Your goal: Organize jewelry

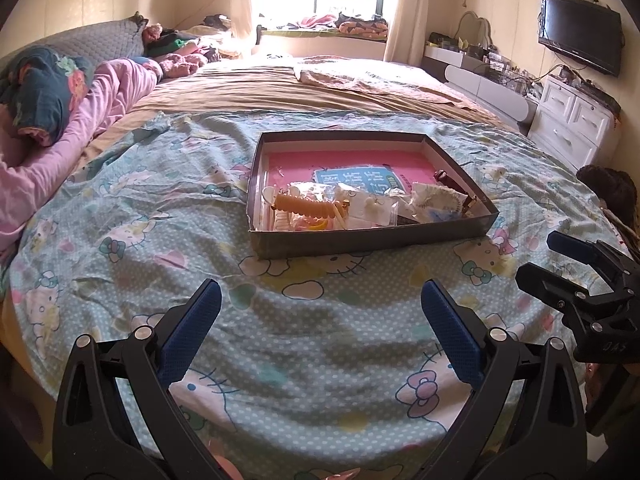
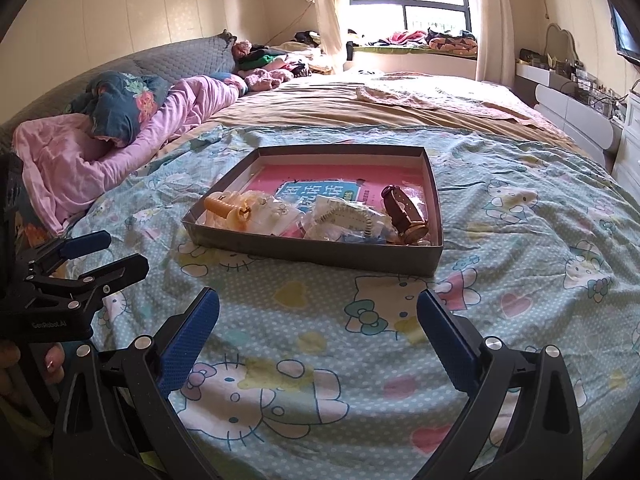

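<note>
Both tools, the left tool [image 1: 320, 320] and the right tool [image 2: 318, 320], hover wide open and empty over the Hello Kitty bedsheet [image 1: 320, 360], near the bed's front edge. Just beyond them sits a shallow cardboard box [image 2: 312, 250] holding a brown wristwatch [image 2: 404, 212], a coiled hair tie [image 1: 304, 206] and bagged jewelry [image 2: 340, 216].

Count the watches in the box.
1. A brown-strapped watch lies at the right end of the box, beside the clear packets. More could be hidden under that pile.
</note>
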`<state>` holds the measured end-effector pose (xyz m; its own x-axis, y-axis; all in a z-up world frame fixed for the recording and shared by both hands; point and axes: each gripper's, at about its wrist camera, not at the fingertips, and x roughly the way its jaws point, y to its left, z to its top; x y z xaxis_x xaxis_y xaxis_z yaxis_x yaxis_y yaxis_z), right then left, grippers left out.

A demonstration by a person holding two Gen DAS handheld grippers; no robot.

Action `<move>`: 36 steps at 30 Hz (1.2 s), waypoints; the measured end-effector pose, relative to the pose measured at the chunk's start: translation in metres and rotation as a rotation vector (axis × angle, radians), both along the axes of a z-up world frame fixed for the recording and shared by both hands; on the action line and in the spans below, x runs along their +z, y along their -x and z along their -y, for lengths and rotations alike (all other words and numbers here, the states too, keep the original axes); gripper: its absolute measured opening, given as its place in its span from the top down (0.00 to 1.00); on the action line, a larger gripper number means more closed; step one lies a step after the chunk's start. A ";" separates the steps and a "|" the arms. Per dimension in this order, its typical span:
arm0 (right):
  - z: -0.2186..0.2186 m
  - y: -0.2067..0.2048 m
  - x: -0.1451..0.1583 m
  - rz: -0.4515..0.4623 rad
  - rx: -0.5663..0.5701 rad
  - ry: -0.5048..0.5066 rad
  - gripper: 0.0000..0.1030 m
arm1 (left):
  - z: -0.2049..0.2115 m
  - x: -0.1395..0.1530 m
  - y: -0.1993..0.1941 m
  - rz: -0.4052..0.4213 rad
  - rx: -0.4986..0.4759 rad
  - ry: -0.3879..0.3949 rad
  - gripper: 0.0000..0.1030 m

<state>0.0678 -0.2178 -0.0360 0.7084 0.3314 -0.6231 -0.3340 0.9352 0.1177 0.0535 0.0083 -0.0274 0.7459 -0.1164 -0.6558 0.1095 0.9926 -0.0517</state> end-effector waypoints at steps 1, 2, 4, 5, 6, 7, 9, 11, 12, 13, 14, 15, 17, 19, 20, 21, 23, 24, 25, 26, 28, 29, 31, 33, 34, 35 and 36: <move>0.000 0.000 0.000 0.000 0.001 0.000 0.04 | 0.000 0.000 0.000 0.001 0.000 0.000 0.09; 0.000 0.000 0.000 0.001 0.001 0.002 0.04 | 0.000 0.000 0.000 0.001 0.002 0.000 0.09; 0.000 0.000 0.000 -0.001 0.001 0.001 0.04 | -0.001 0.001 0.000 0.004 0.005 0.002 0.09; 0.000 0.000 0.000 -0.001 0.002 0.000 0.04 | -0.001 0.001 0.000 0.006 0.007 0.002 0.09; 0.000 0.000 0.001 -0.001 0.002 0.000 0.04 | -0.001 0.001 0.001 0.008 0.007 0.003 0.09; 0.000 0.000 0.001 -0.001 0.002 0.000 0.04 | -0.002 0.001 0.001 0.008 0.007 0.004 0.09; 0.000 0.001 0.001 -0.003 0.003 -0.001 0.04 | -0.002 0.002 0.001 0.011 0.007 0.003 0.09; 0.000 0.000 0.001 -0.001 0.003 0.001 0.04 | -0.002 0.003 0.001 0.012 0.009 -0.001 0.09; 0.000 0.001 0.001 -0.002 0.005 0.002 0.04 | -0.002 0.003 0.001 0.011 0.011 -0.005 0.09; -0.001 0.001 0.001 -0.004 0.005 0.001 0.04 | -0.002 0.003 0.001 0.010 0.012 -0.007 0.09; -0.001 0.002 0.001 -0.003 0.006 0.001 0.04 | -0.001 0.003 0.001 0.009 0.014 -0.008 0.09; -0.001 0.002 0.001 -0.003 0.006 0.003 0.04 | -0.002 0.003 0.001 0.010 0.015 -0.009 0.09; -0.001 0.002 0.001 -0.003 0.008 0.005 0.04 | -0.002 0.004 0.000 0.007 0.019 -0.007 0.09; -0.001 0.002 0.001 -0.003 0.008 0.005 0.04 | -0.003 0.004 0.000 0.006 0.019 0.000 0.09; -0.002 0.002 0.001 -0.003 0.008 0.006 0.04 | -0.003 0.003 0.000 0.005 0.021 0.000 0.09; -0.002 0.002 0.001 -0.003 0.008 0.005 0.04 | -0.004 0.003 0.000 0.003 0.023 0.001 0.09; -0.002 0.002 0.001 -0.003 0.009 0.006 0.04 | -0.004 0.003 -0.001 -0.002 0.024 0.001 0.09; -0.002 0.002 0.001 -0.003 0.008 0.007 0.04 | -0.005 0.002 -0.001 -0.004 0.024 0.002 0.09; -0.002 0.002 0.001 -0.003 0.008 0.005 0.04 | -0.004 0.002 -0.002 -0.005 0.023 0.002 0.09; -0.002 0.002 0.001 -0.004 0.007 0.005 0.04 | -0.004 0.002 -0.002 -0.007 0.024 0.001 0.09; -0.003 0.002 0.001 -0.006 0.010 0.006 0.04 | -0.003 0.001 -0.002 -0.010 0.025 -0.003 0.09; -0.004 0.002 0.002 -0.006 0.010 0.008 0.04 | -0.003 0.001 -0.002 -0.010 0.023 -0.001 0.09; -0.004 0.002 0.002 -0.006 0.010 0.007 0.04 | -0.003 0.001 -0.003 -0.015 0.022 0.000 0.09; -0.004 0.002 0.002 -0.007 0.009 0.008 0.04 | -0.004 0.000 -0.004 -0.022 0.017 0.008 0.09; -0.004 0.002 0.002 -0.007 0.009 0.009 0.04 | -0.004 -0.001 -0.004 -0.024 0.017 0.008 0.09; -0.004 0.001 0.001 -0.007 0.008 0.010 0.04 | -0.005 -0.001 -0.005 -0.025 0.017 0.008 0.09; -0.003 0.001 0.001 -0.007 0.006 0.013 0.04 | -0.005 -0.002 -0.005 -0.026 0.016 0.008 0.09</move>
